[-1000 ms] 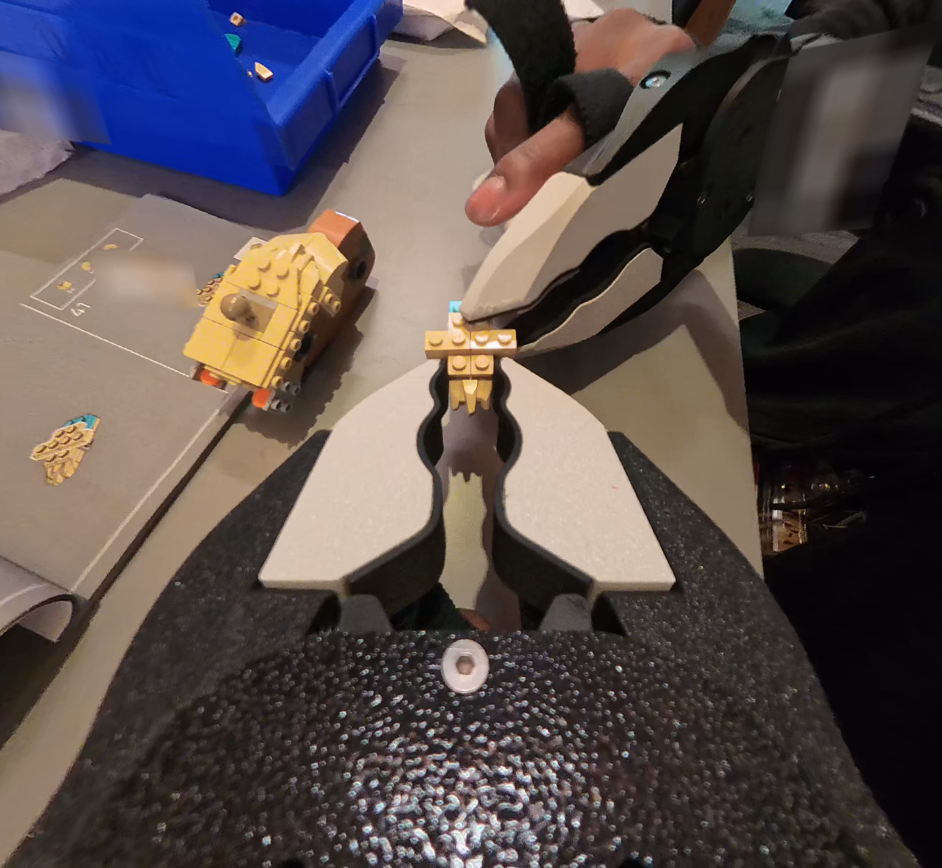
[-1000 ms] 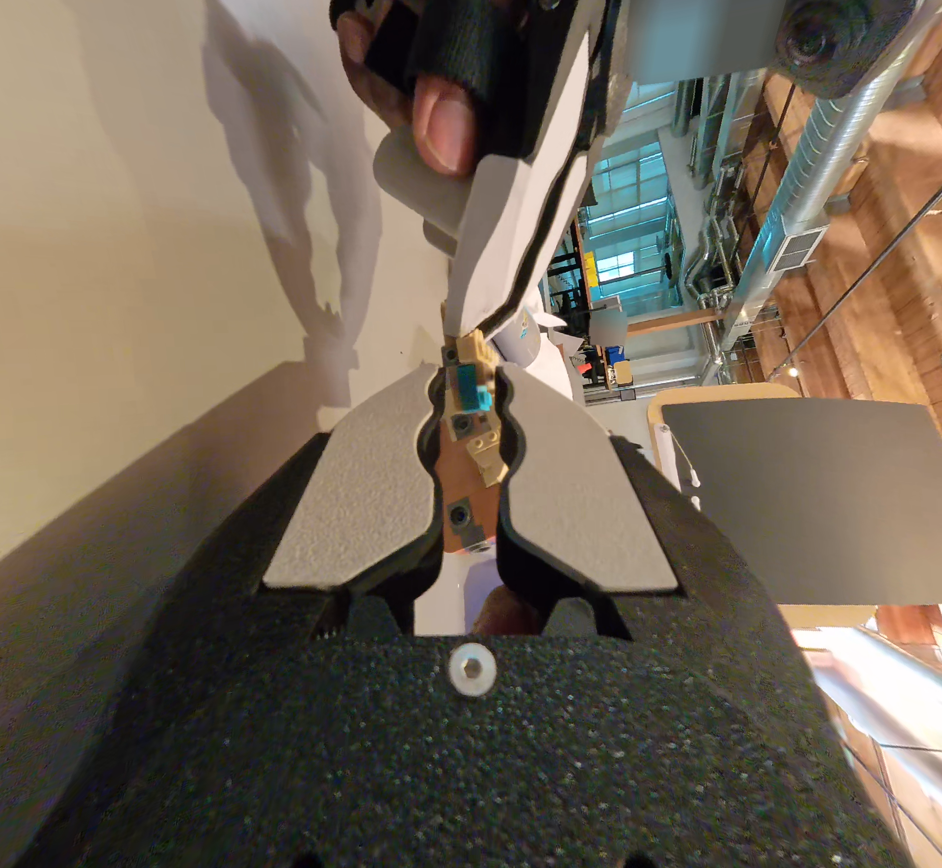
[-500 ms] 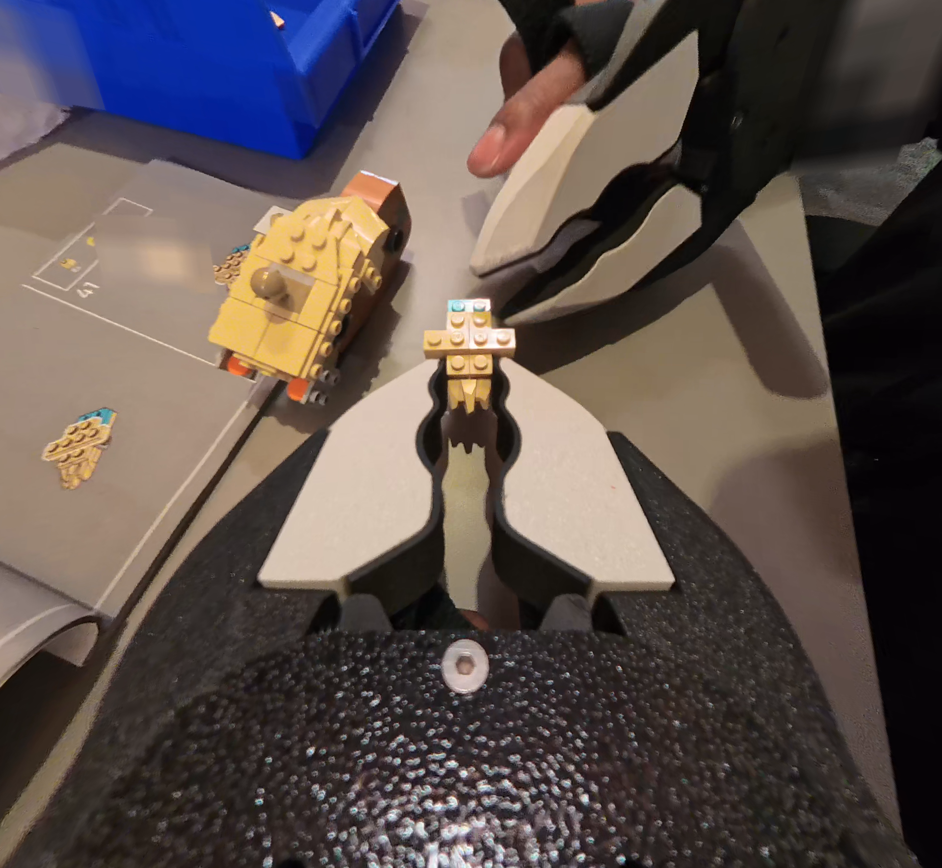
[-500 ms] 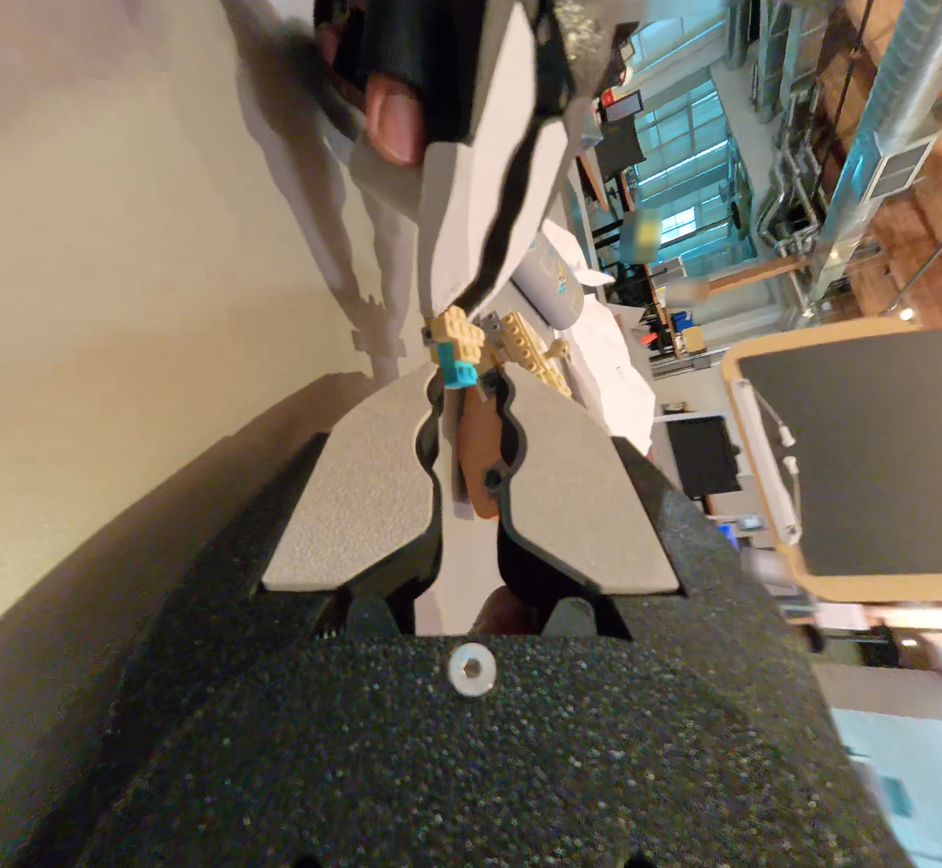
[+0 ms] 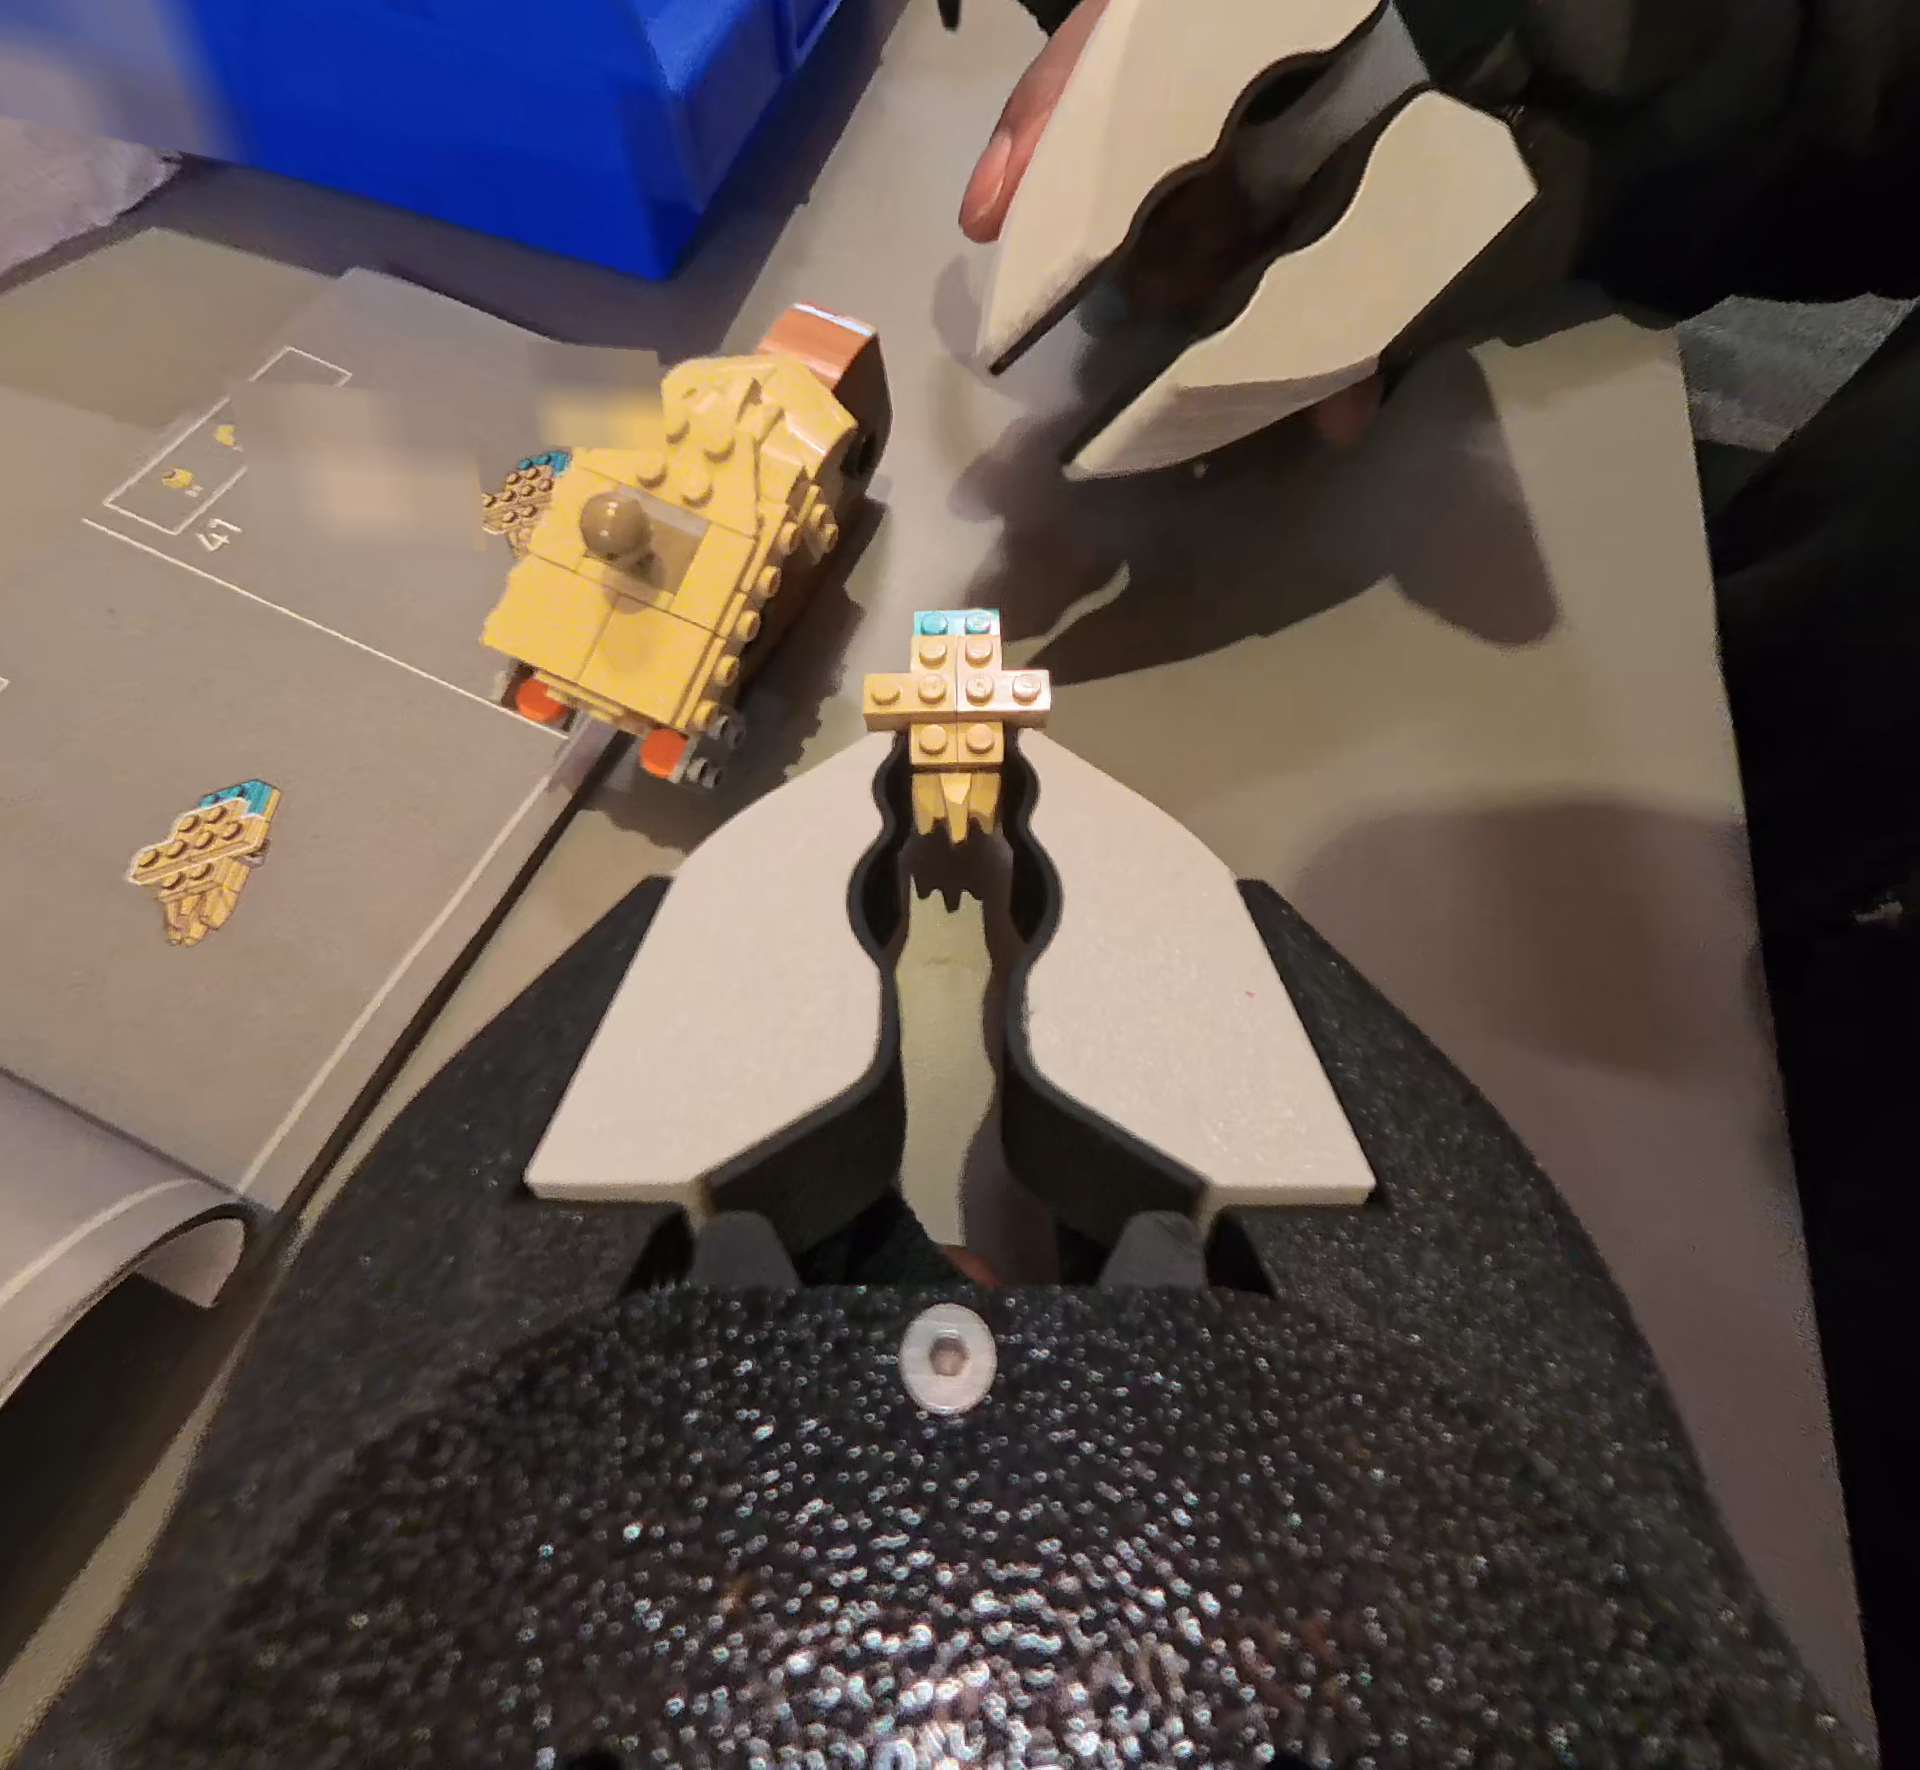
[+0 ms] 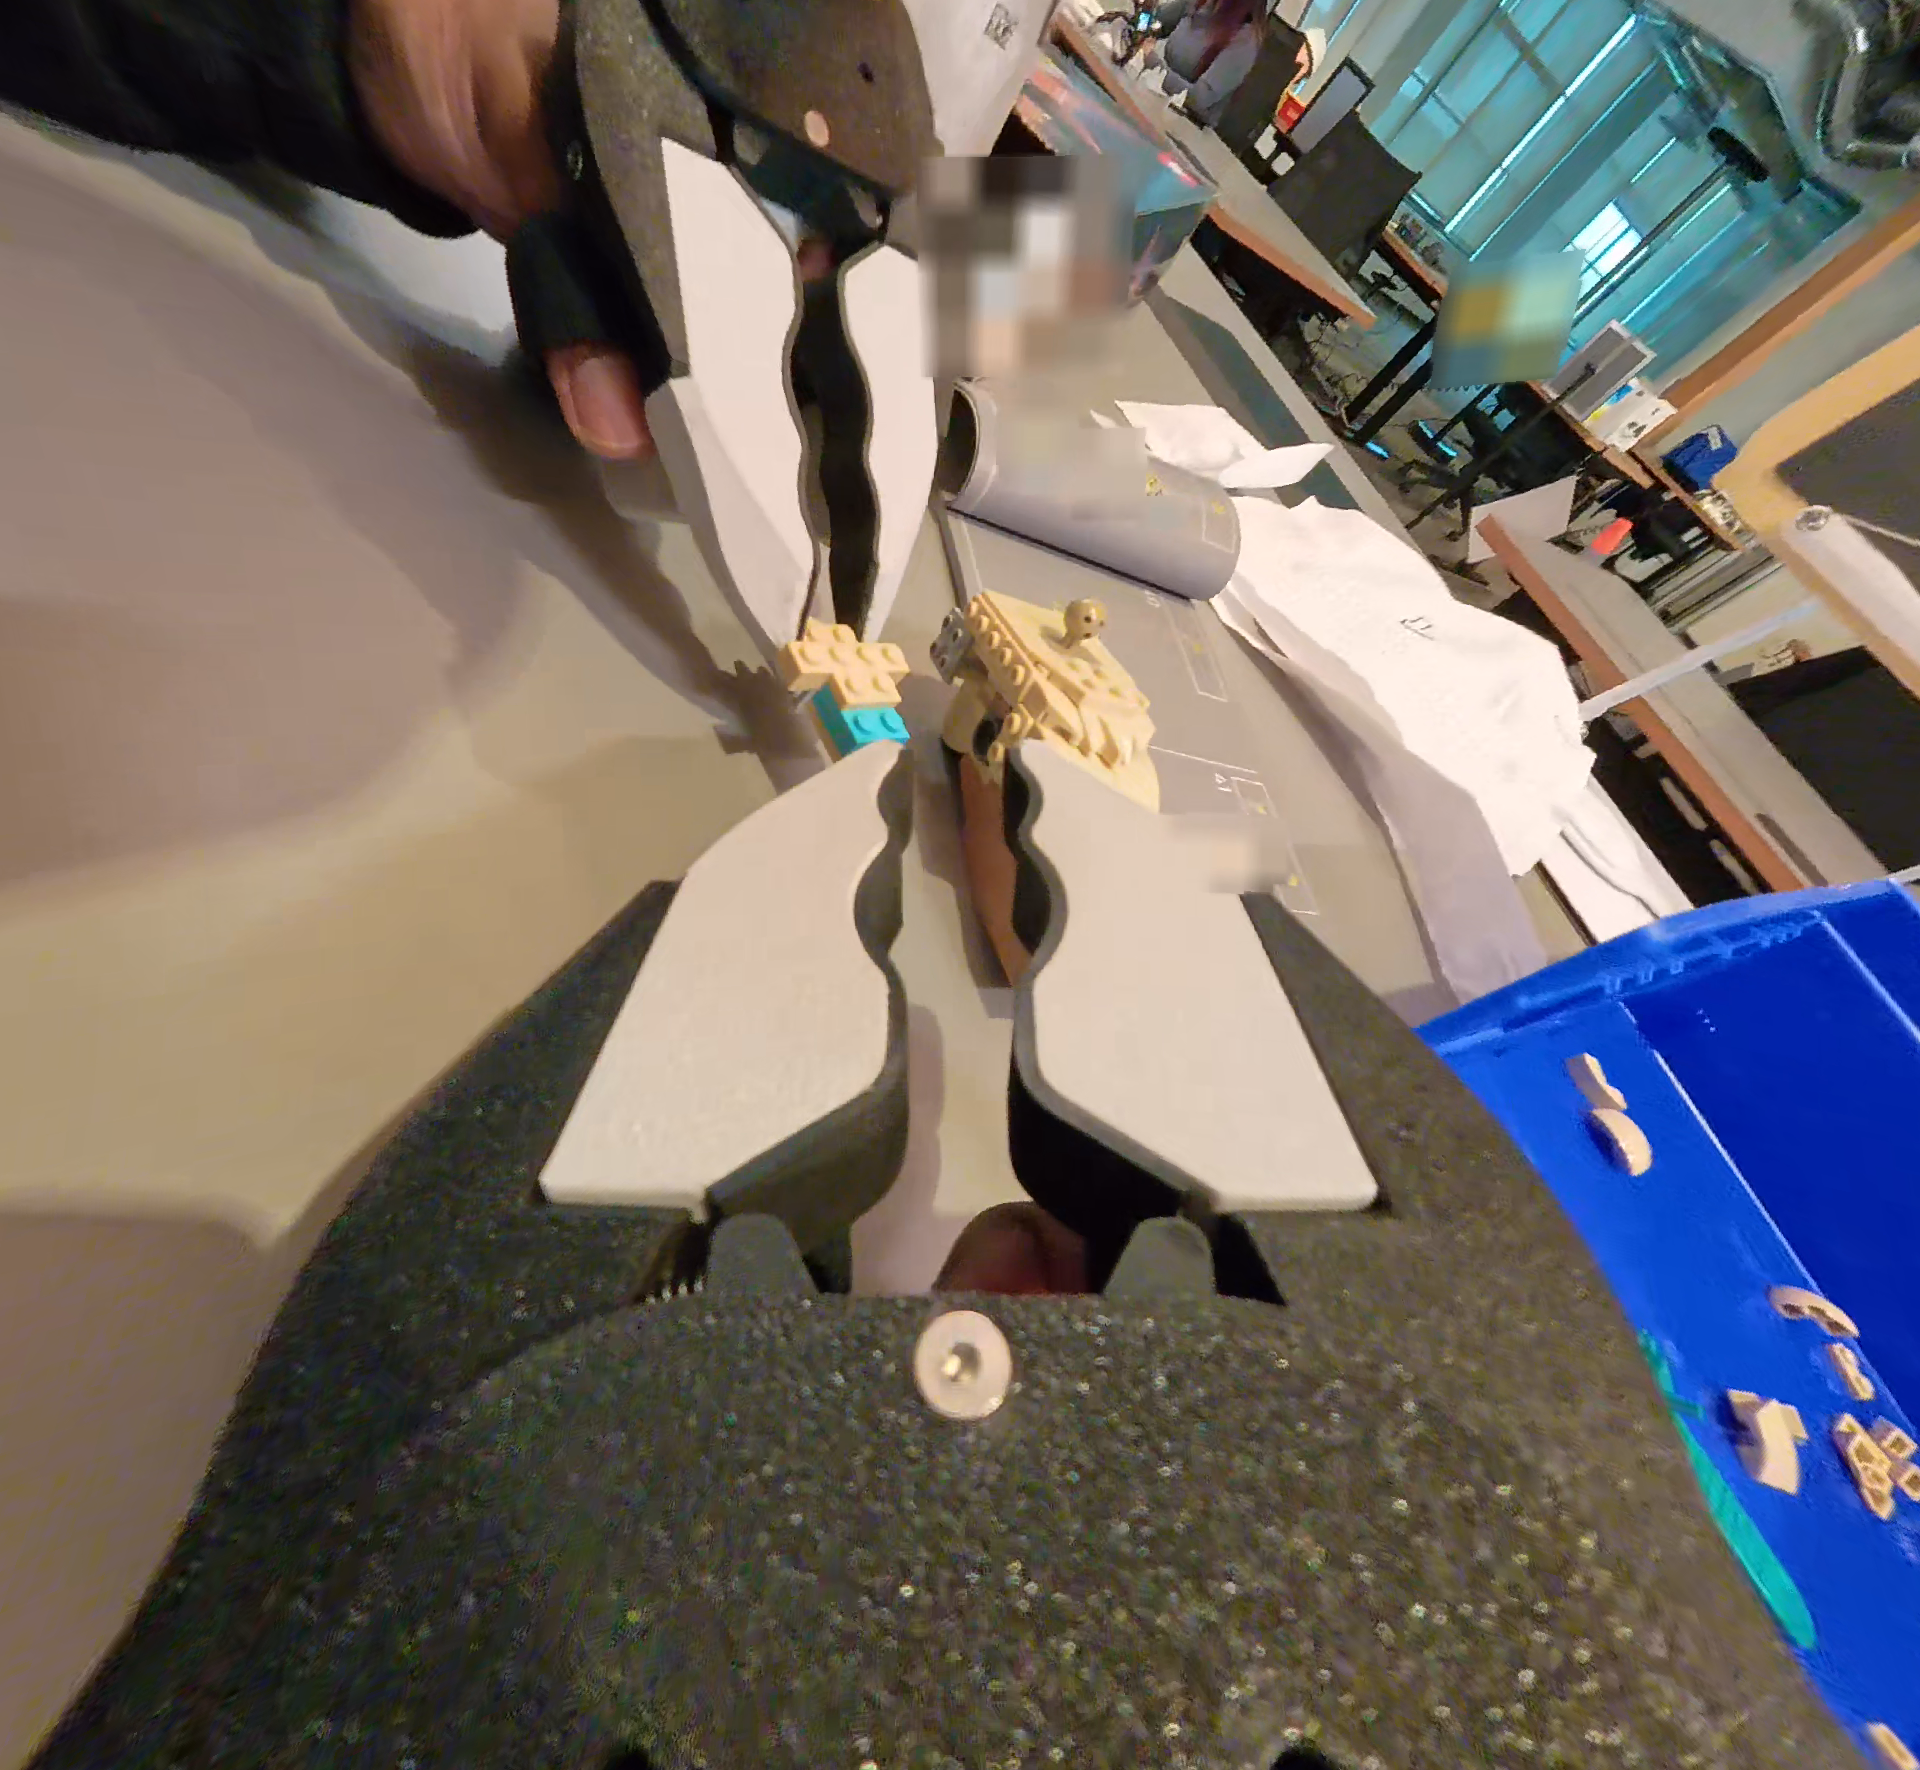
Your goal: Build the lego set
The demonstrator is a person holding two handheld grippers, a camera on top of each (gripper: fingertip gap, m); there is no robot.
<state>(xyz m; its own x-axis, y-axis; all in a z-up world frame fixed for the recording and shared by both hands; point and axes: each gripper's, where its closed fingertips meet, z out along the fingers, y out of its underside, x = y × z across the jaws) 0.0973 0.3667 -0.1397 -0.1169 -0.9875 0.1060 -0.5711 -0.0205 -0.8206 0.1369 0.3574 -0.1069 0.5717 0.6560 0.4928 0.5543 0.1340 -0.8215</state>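
Near the surface's right edge, left claw (image 5: 951, 785) pinches the tan cross piece (image 5: 958, 686) — right claw (image 5: 1049, 411) hangs released. Next step's probably mating it onto the tan body (image 5: 675, 557), studs lined up.

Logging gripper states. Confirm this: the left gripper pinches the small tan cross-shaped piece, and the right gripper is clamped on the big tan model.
Not quite. The right gripper is open and holds nothing, as the left wrist view shows; the big tan model sits on the table. The left gripper does pinch the small tan cross-shaped piece.

Grey table (image 5: 1351, 702); far desks (image 6: 1278, 255), tall windows (image 6: 1538, 89).
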